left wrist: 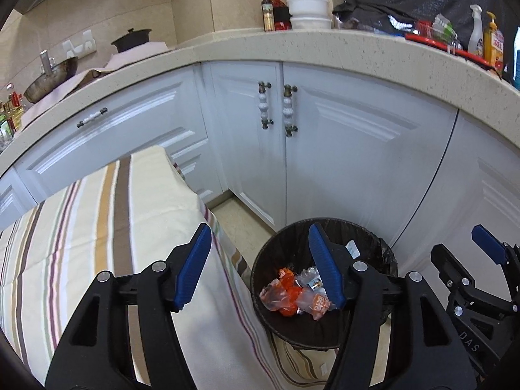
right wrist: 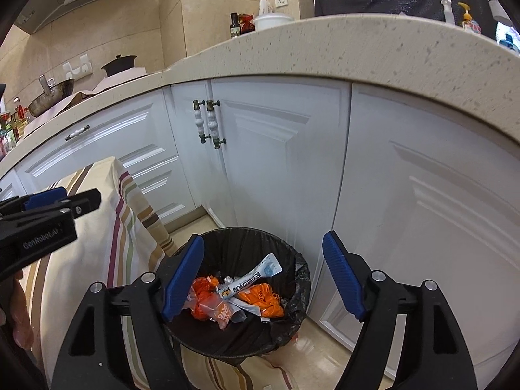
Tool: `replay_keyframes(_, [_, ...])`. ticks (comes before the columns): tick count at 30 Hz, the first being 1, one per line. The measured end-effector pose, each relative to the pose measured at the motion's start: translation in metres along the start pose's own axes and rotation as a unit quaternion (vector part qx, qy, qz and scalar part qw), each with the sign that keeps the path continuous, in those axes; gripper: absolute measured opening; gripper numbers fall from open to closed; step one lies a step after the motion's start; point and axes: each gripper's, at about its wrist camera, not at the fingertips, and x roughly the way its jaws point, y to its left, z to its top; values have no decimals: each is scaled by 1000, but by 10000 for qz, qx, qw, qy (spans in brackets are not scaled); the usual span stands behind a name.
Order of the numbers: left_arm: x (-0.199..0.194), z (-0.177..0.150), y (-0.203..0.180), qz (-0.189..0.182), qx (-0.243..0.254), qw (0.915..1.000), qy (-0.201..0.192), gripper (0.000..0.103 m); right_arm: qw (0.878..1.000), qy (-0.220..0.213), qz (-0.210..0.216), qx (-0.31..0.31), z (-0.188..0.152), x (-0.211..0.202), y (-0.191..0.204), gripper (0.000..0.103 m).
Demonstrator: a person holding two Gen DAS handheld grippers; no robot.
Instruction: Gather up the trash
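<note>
The trash (right wrist: 237, 295), a heap of orange wrappers, clear plastic and a white printed sachet, lies at the bottom of the black-lined bin (right wrist: 302, 279), just below and ahead of the right tool (right wrist: 263, 279) and below the left tool (left wrist: 260, 269). Both tools stand with their blue pads well apart and nothing between them, so neither has hold of anything. The risk from here is mostly one of clearance: the left tool hangs over the edge of the striped cloth (left wrist: 97, 227) on the surface to its left, and a careless swing back could snag the draped fabric and drag it toward the bin. The two tools are also near each other, the right one's pad showing at the left tool's far right, so turning together could knock them. The loose liner at the bin's rim could catch a finger if either dips lower. Whether more trash remains elsewhere cannot be told from here.
</note>
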Motion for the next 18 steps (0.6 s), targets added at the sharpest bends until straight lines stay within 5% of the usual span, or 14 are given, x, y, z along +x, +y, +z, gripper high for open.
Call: replay_keyframes(18, [-85,-16,45,173,-210,9973,-686,81,9986,-462,31,-255,9,-76,33,81])
